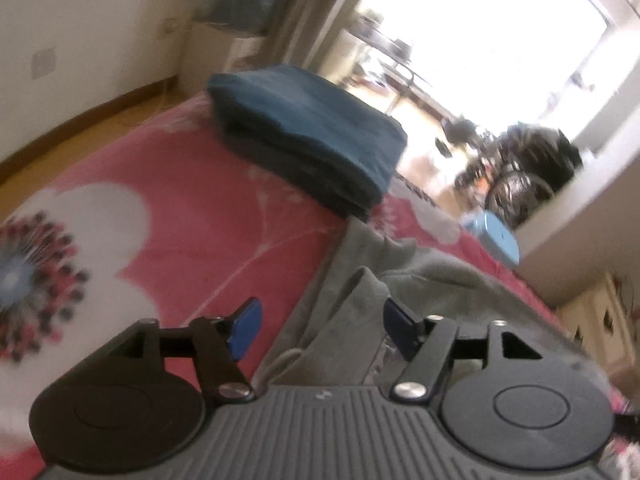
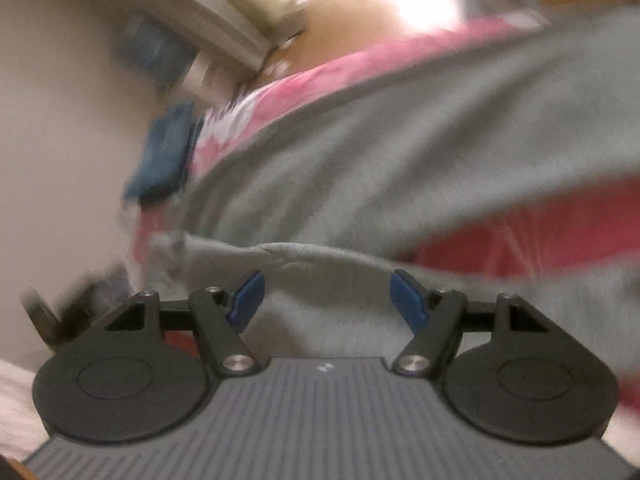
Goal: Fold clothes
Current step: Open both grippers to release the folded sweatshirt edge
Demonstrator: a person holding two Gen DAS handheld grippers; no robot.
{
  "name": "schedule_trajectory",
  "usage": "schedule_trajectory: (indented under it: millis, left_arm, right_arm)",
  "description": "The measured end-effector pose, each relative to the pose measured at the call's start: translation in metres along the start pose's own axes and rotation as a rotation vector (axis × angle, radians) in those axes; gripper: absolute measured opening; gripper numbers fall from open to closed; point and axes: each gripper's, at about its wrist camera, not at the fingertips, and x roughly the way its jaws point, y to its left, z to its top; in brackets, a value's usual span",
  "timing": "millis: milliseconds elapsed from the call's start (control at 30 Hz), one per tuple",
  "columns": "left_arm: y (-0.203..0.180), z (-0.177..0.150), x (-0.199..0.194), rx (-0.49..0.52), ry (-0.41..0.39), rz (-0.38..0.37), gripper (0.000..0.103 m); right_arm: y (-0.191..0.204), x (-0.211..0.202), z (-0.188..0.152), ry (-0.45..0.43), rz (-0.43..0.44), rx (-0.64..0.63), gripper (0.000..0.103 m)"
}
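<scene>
Pink floral bedspread (image 1: 192,216) carries grey garment (image 1: 360,320) beneath both grippers' parted fingers (image 1: 245,330).

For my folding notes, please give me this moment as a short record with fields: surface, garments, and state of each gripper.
surface: pink floral bedspread
unfolded garment: grey garment, crumpled beside both grippers
folded garment: dark blue folded stack, lying past the grey one
left gripper: fingers apart, nothing between them
right gripper: fingers apart above grey cloth, no grip
image quality: right view is blurred

A pink floral bedspread (image 1: 192,216) carries a folded blue stack (image 1: 308,132) and grey garment (image 1: 420,300).
</scene>
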Motion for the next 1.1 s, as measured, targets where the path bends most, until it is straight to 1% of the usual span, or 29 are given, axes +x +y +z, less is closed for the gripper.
schedule_trajectory:
  millis: [33, 67, 100, 200, 233, 300, 333, 367, 400, 433, 467, 500, 567, 633, 700, 833, 900, 933, 1000, 1067, 1100]
  left_arm:
    - [-0.003, 0.001, 0.007, 0.018, 0.010, -0.005, 0.069]
    - [-0.004, 0.002, 0.013, 0.029, 0.024, -0.016, 0.069]
    - [-0.005, 0.003, 0.020, 0.042, 0.040, -0.031, 0.069]
    - [-0.006, 0.003, 0.035, 0.093, 0.079, -0.050, 0.068]
    - [-0.007, 0.003, 0.038, 0.113, 0.088, -0.053, 0.067]
    - [-0.008, 0.002, 0.043, 0.144, 0.108, -0.061, 0.061]
    - [-0.007, 0.002, 0.044, 0.154, 0.117, -0.066, 0.056]
    - [-0.007, 0.001, 0.045, 0.160, 0.120, -0.071, 0.050]
    - [-0.006, -0.001, 0.045, 0.163, 0.116, -0.077, 0.048]
    - [-0.005, -0.002, 0.045, 0.165, 0.112, -0.083, 0.042]
    - [-0.005, -0.003, 0.045, 0.166, 0.108, -0.089, 0.035]
    - [-0.006, -0.004, 0.045, 0.167, 0.104, -0.094, 0.033]
    - [-0.007, -0.006, 0.042, 0.178, 0.089, -0.096, 0.030]
    - [-0.007, -0.007, 0.040, 0.194, 0.077, -0.099, 0.028]
    - [-0.006, -0.007, 0.038, 0.186, 0.075, -0.105, 0.028]
    - [-0.004, -0.007, 0.038, 0.179, 0.076, -0.114, 0.028]
    - [-0.004, -0.007, 0.039, 0.177, 0.080, -0.116, 0.031]
    - [-0.004, -0.008, 0.040, 0.177, 0.082, -0.116, 0.032]
    - [-0.005, -0.009, 0.041, 0.175, 0.080, -0.114, 0.033]
    - [-0.005, -0.010, 0.041, 0.174, 0.075, -0.109, 0.034]
    - [-0.005, -0.011, 0.041, 0.172, 0.070, -0.105, 0.034]
  right_arm:
    - [0.010, 0.006, 0.002, 0.011, -0.022, -0.088, 0.069]
    - [0.013, 0.006, -0.009, 0.027, -0.040, -0.169, 0.068]
    - [0.016, 0.008, -0.010, 0.042, -0.060, -0.248, 0.067]
    - [0.026, 0.027, -0.008, 0.095, -0.082, -0.429, 0.063]
    - [0.030, 0.033, -0.007, 0.112, -0.089, -0.488, 0.062]
    - [0.031, 0.043, -0.005, 0.143, -0.054, -0.542, 0.060]
    - [0.032, 0.048, -0.004, 0.172, -0.035, -0.559, 0.058]
    - [0.033, 0.050, -0.004, 0.195, -0.019, -0.574, 0.054]
    - [0.034, 0.051, -0.004, 0.218, -0.004, -0.589, 0.052]
    - [0.035, 0.056, -0.006, 0.229, -0.012, -0.609, 0.050]
    - [0.036, 0.061, -0.008, 0.239, -0.020, -0.629, 0.045]
    - [0.035, 0.068, -0.010, 0.247, -0.043, -0.634, 0.035]
    - [0.031, 0.081, -0.012, 0.254, -0.075, -0.627, 0.031]
    - [0.028, 0.084, -0.008, 0.246, -0.071, -0.604, 0.031]
    - [0.029, 0.081, -0.007, 0.223, -0.074, -0.604, 0.031]
    - [0.035, 0.065, -0.008, 0.151, -0.042, -0.607, 0.032]
    - [0.035, 0.067, -0.013, 0.156, -0.060, -0.609, 0.038]
    - [0.035, 0.068, -0.015, 0.158, -0.069, -0.610, 0.039]
    - [0.033, 0.075, -0.016, 0.181, -0.083, -0.606, 0.040]
    - [0.033, 0.079, -0.024, 0.207, -0.078, -0.610, 0.040]
    - [0.032, 0.081, -0.028, 0.220, -0.075, -0.613, 0.036]
